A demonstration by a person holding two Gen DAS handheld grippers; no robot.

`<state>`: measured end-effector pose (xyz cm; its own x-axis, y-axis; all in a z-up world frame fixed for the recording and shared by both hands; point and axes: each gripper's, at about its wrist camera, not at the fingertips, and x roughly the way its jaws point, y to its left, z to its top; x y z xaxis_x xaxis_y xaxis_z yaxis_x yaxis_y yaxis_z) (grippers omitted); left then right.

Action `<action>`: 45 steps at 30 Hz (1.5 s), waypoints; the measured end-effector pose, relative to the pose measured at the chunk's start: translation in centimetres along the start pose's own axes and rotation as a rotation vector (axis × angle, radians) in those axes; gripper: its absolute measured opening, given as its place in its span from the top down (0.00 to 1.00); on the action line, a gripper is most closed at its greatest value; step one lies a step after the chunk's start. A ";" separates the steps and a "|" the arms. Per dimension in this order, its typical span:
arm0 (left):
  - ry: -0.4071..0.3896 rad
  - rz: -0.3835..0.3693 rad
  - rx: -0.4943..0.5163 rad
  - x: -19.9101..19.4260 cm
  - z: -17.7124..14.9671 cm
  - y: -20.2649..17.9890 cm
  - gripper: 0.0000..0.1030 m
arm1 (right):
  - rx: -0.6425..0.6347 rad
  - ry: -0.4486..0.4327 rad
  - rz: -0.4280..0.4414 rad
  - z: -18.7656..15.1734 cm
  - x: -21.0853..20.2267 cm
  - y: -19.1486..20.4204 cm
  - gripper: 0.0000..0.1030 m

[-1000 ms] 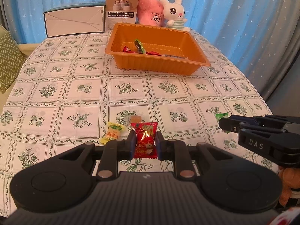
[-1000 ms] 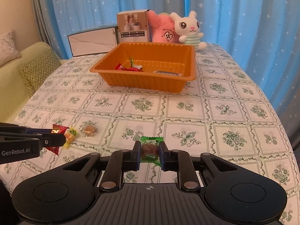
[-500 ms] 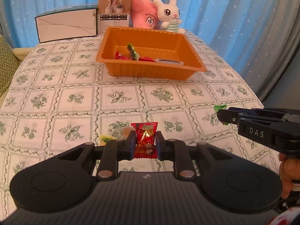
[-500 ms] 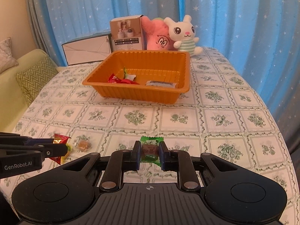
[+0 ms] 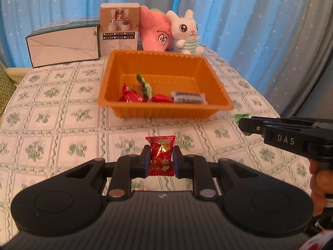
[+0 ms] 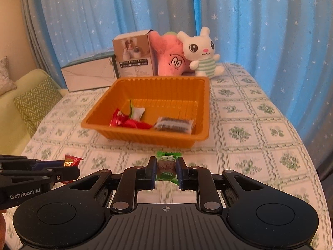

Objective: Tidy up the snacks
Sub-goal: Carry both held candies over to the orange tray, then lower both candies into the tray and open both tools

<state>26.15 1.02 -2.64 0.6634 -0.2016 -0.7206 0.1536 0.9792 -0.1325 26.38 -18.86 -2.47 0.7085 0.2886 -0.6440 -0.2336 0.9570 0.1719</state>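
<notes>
Light warm and even, blue curtain (image 6: 260,31) glowing with daylight from behind. Soft, faint shadow under orange tray (image 5: 166,112). Fisheye bends tablecloth (image 5: 52,125) edges; corners vignette black. Slight motion smear on cloth just ahead of right wrist view's fingers.

One orange tray (image 5: 218,91), two plush toys (image 5: 187,33), two boxes (image 5: 62,43), six wrapped snacks (image 5: 161,156).

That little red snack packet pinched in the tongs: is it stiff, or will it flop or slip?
The red snack packet probably weighs little: the left gripper holds it upright by its sides alone. Its crinkled foil looks soft, so it likely crumples rather than breaks. The glossy wrapper might slip if the grip loosens.
</notes>
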 end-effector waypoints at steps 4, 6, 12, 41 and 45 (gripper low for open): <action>-0.017 0.007 0.007 1.2 2.6 0.7 0.81 | 0.021 -0.014 0.015 2.8 1.5 -0.5 0.81; -0.027 0.013 0.020 1.8 4.0 0.9 0.81 | 0.031 -0.020 0.021 4.3 2.4 -0.8 0.81; -0.060 0.037 0.021 4.1 8.0 1.8 0.81 | 0.075 -0.017 0.030 7.7 5.1 -1.9 0.81; -0.042 0.051 -0.081 5.7 7.4 5.0 0.77 | 0.169 0.020 0.050 9.4 8.8 -3.5 0.81; -0.046 0.056 -0.071 4.9 6.6 4.7 0.77 | 0.211 0.034 0.087 9.8 9.6 -3.8 0.62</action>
<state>34.97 4.53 -2.28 0.7027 -0.1457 -0.6964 0.0640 0.9878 -0.1422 40.53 -19.46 -2.01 0.6679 0.3724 -0.6444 -0.1453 0.9144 0.3778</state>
